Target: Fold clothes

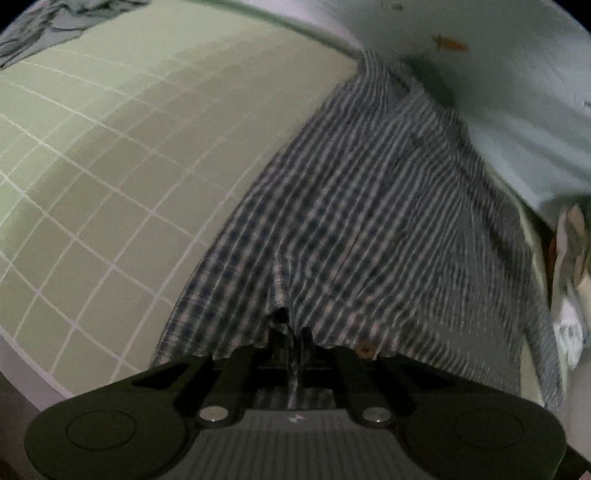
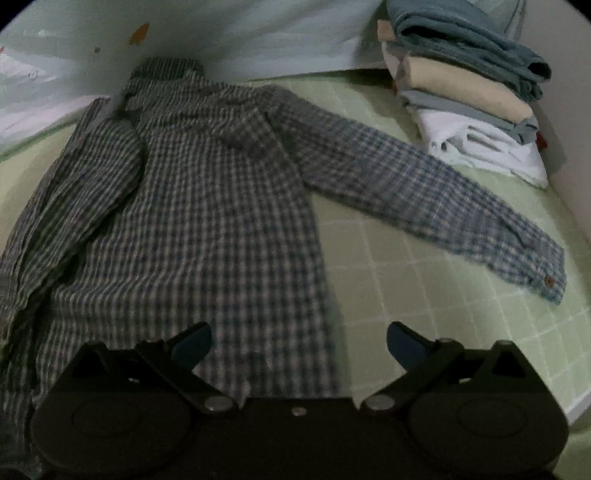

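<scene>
We hold the checked shirt (image 2: 207,206) on the green grid mat (image 2: 424,295), left gripper (image 1: 291,332) clenched on its hem, right gripper (image 2: 299,343) spread above it; one sleeve (image 2: 424,199) lies outstretched, likely needing folding inward.

Surface: I see a pale green mat (image 2: 424,295) with a white grid, its white border showing at the near left edge in my left wrist view.
Shirt: a checked shirt (image 2: 207,206) lies flat on the mat, collar toward the far edge, one sleeve stretched toward the right edge.
Stack: folded clothes (image 2: 476,107) sit at the far right corner.
Heap: crumpled grey cloth (image 1: 48,26) lies at the far left corner.
</scene>
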Demonstrator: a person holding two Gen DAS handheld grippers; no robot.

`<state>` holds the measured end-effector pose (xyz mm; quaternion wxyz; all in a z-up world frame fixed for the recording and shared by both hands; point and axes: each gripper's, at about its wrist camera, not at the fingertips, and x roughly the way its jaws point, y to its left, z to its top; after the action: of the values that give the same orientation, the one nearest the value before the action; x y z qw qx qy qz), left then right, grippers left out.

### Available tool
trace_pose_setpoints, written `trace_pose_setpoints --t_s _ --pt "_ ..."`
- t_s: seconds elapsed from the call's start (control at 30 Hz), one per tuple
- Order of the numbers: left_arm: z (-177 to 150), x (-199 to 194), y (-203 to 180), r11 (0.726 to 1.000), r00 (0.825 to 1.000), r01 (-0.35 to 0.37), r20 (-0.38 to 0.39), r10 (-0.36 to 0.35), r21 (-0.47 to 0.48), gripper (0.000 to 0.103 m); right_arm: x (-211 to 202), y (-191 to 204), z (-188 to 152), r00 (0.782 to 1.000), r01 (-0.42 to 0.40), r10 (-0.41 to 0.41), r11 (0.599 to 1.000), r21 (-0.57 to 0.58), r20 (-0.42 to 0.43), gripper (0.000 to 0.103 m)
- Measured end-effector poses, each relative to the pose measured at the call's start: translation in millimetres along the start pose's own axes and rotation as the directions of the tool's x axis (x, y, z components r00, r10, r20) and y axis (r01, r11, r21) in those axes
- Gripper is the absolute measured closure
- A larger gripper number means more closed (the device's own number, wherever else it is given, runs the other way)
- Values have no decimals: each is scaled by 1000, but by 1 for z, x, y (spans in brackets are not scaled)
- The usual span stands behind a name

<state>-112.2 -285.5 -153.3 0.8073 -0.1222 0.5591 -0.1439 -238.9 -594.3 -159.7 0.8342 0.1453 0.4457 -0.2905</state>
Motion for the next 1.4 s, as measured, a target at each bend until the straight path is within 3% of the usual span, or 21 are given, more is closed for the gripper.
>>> trace_pose_setpoints --t_s 0.2,0.27,0.3,0.33,0.4,0.47,0.57,0.83,1.03,1.23,1.4 --pt "16 12 -4 1000 998 0 -66 2 24 95 -5 1 -7 1000 27 -27 999 39 -6 1" --pt "19 11 -8 999 997 -8 -77 11 47 85 -7 -3 -8 1000 28 -29 998 64 3 1" --pt "20 11 -10 998 997 -13 -79 17 58 71 -8 -7 -7 1000 27 -28 997 78 10 1" --pt "19 9 -15 997 996 -34 -74 39 72 51 -9 -10 -7 999 26 -28 995 91 17 1" --pt "18 6 -24 992 995 -78 -60 84 100 33 -11 -22 -6 999 28 -32 992 122 34 1" --pt "15 1 -34 986 993 -112 -28 116 126 31 -12 -36 -5 998 30 -38 986 163 49 1" --pt "11 -6 -43 986 996 -91 6 91 143 21 -7 -65 -2 997 38 -54 969 243 59 1" --pt "-10 -14 -84 960 981 -168 129 141 224 15 11 -131 14 978 163 -196 937 310 77 1" --pt "-29 -12 -99 958 975 -199 143 172 208 14 38 -191 28 965 227 -261 876 425 23 1" --pt "-44 -17 -100 946 969 -234 132 209 224 14 59 -229 26 964 241 -263 818 523 -32 1" --pt "-39 -17 -100 943 964 -254 129 230 215 14 65 -232 27 970 219 -242 815 537 -27 3"
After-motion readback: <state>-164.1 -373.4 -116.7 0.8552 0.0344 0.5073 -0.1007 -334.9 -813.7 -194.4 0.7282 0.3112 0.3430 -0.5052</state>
